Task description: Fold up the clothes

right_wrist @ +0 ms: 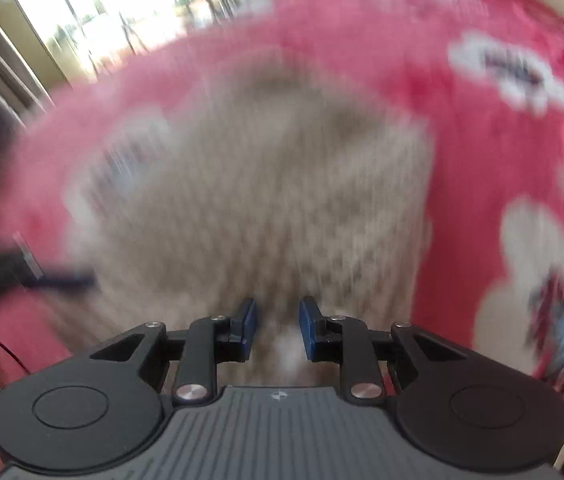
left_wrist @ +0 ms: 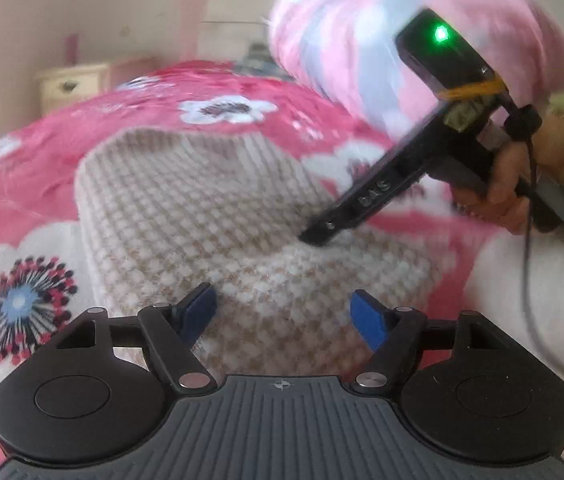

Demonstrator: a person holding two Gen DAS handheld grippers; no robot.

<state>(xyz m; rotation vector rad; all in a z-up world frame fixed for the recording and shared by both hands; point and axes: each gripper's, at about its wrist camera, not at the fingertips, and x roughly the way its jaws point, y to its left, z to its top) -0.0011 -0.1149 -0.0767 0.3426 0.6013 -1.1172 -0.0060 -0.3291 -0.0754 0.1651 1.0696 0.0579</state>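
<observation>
A beige waffle-knit garment (left_wrist: 218,208) lies folded on the pink flowered bedspread (left_wrist: 34,160). My left gripper (left_wrist: 284,316) is open just above its near edge, empty. In the left wrist view the right gripper (left_wrist: 316,238) has its tip down on the garment's right part, held by a hand in a green sleeve. In the blurred right wrist view my right gripper (right_wrist: 278,328) hovers over the same garment (right_wrist: 266,184), its jaws partly apart with nothing clearly between them.
A pink and white fluffy bundle (left_wrist: 362,24) sits at the back right of the bed. A cream nightstand (left_wrist: 70,84) stands at the far left. A bright window (right_wrist: 122,8) shows beyond the bed in the right wrist view.
</observation>
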